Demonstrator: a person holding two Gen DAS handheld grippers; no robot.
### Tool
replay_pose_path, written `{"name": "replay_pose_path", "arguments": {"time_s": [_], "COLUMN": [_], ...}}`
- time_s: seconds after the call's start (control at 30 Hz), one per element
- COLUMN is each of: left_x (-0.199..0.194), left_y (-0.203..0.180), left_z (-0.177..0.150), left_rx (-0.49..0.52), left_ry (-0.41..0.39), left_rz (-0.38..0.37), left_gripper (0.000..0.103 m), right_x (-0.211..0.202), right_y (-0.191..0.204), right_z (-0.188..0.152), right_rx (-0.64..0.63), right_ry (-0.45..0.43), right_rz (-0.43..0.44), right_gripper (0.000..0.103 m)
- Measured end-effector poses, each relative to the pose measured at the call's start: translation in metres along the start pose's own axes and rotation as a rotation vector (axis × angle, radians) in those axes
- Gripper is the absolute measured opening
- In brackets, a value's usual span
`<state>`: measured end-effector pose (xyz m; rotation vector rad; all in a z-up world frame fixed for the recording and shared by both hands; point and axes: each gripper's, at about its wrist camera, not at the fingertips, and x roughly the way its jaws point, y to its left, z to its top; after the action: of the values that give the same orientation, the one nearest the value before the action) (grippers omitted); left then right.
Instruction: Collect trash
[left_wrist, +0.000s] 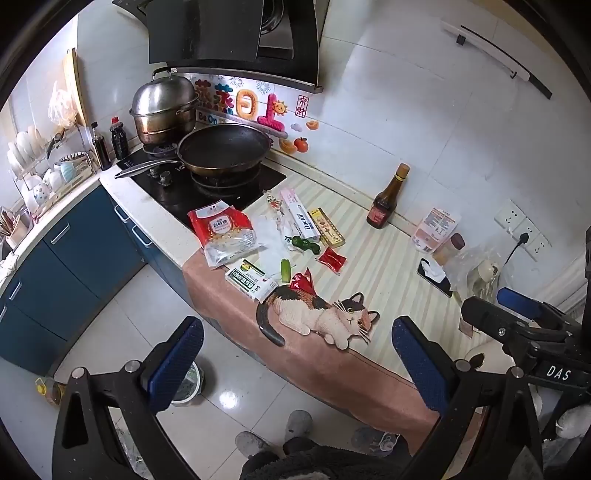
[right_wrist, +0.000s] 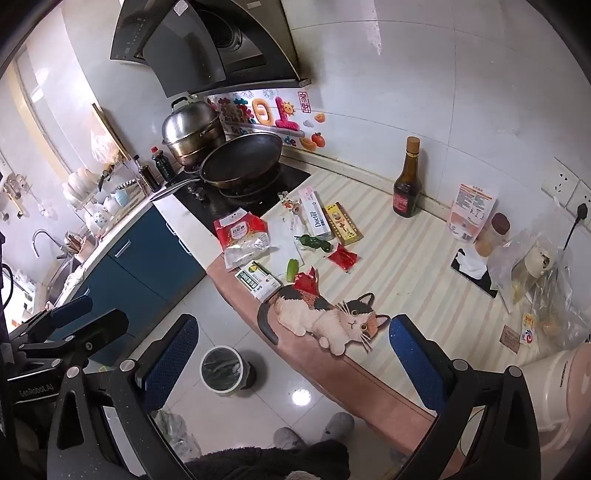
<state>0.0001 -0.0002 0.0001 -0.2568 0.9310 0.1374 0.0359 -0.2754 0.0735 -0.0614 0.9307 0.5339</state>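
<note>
Litter lies on the striped counter mat (right_wrist: 399, 258) beside the hob: a red and clear sugar bag (left_wrist: 221, 232) (right_wrist: 245, 240), a green and white box (left_wrist: 251, 278) (right_wrist: 258, 280), a white toothpaste box (left_wrist: 299, 218) (right_wrist: 317, 218), a yellow box (right_wrist: 341, 223), red wrappers (left_wrist: 332, 260) (right_wrist: 343, 258), a torn red wrapper (right_wrist: 306, 282) and green vegetable scraps (left_wrist: 304, 243) (right_wrist: 291, 269). A white trash bin (right_wrist: 221, 369) (left_wrist: 188, 384) stands on the floor below. My left gripper (left_wrist: 295, 365) and right gripper (right_wrist: 291, 363) hang open, short of the counter's edge, holding nothing.
A frying pan (right_wrist: 240, 158) and a steel steamer pot (right_wrist: 194, 134) sit on the hob. A dark sauce bottle (right_wrist: 406, 184) stands by the wall. Bags, a phone (right_wrist: 474, 273) and a white appliance (right_wrist: 561, 391) crowd the right end. A person's slippers (right_wrist: 336, 424) are on the tiled floor.
</note>
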Motion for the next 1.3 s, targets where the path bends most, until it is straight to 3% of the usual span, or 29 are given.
{"name": "replay_pose_path", "arguments": {"time_s": [1.3], "left_x": [-0.006], "left_y": [-0.002], "left_z": [0.010], "left_rx": [0.003], "left_ry": [-0.012], "left_rz": [-0.009], "left_gripper": [0.103], "right_x": [-0.004], "right_y": [0.001], "right_z": [-0.002], "right_rx": [-0.006], "right_ry": [-0.005], "right_rz": [-0.002], "right_gripper": [0.103]}}
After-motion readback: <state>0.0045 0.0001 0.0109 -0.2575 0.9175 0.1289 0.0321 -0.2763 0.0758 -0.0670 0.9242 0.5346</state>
